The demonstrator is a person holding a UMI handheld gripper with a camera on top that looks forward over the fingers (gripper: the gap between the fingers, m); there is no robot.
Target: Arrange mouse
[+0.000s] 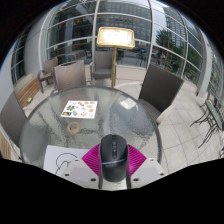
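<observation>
While the gripper [112, 170] points forward over a round glass table [60, 128], its two fingers show at the bottom of the gripper view, each with a magenta pad [92, 160] on its inner face. A dark grey mouse [112, 157] sits directly between the pads, its length running along the fingers and its scroll wheel toward the far end. The pads lie close against both flanks of the mouse, with no gap visible on either side — the fingers read as clamped on it. Whether the mouse's underside touches the glass cannot be determined from this view.

Just left of the fingers, a white sheet [62, 157] bearing a thin black line drawing lies flat on the glass. Farther across the table, beyond the mouse and to the left, a second white card [78, 110] printed with small coloured shapes lies flat — well apart from the mouse. The table surface is transparent; its frame and the paving below show through it.

Several chairs stand around the table: one at the far side [103, 63], one at the right [157, 92], and one at the left [68, 75]. Beyond them, a yellowish board on a stand [115, 38] stands upright near a glazed building front [90, 25] with a grid of window frames. The ground around the table is pale paving [185, 125].
</observation>
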